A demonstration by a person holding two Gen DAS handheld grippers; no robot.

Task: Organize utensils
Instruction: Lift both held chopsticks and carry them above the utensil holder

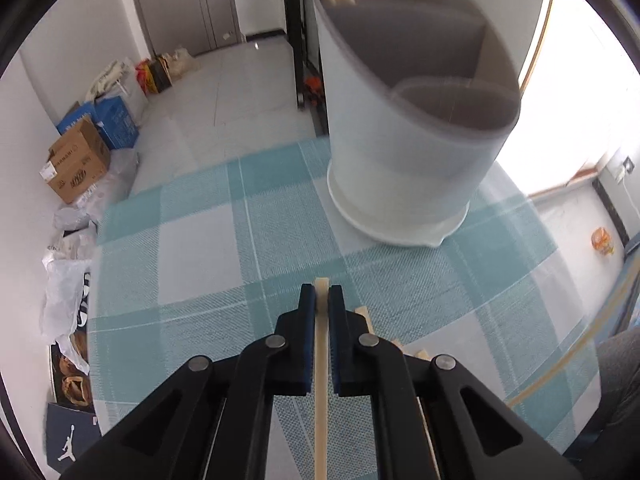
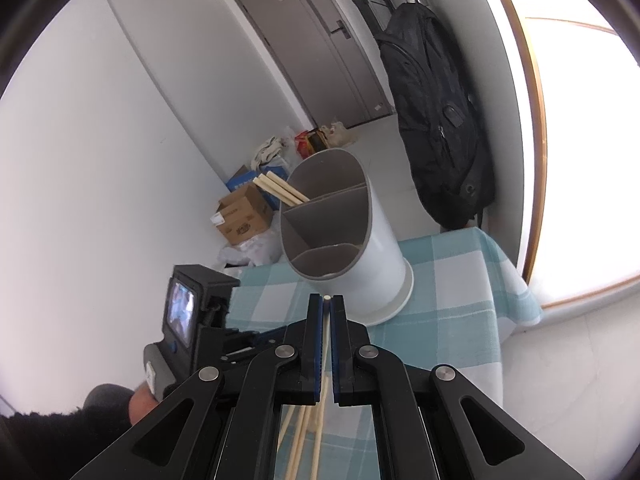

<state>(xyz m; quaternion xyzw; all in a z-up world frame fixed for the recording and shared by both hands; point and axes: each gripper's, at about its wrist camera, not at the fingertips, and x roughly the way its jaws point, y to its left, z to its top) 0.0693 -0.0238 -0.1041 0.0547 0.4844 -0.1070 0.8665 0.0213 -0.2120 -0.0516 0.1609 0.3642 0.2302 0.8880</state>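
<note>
Left gripper jaws clamped on a chopstick near the holder (white, divided), right gripper jaws clamped on another chopstick, both over the checked worktop.

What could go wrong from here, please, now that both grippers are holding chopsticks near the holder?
1. The left gripper pinches its chopstick near the very tip, so the long rest may swing or slip.
2. The holder has narrow divided sections, one already holding chopsticks; a poorly aimed stick could catch a divider or the rim.
3. The right gripper with its chopstick is close by, so the two tools could collide.
</note>
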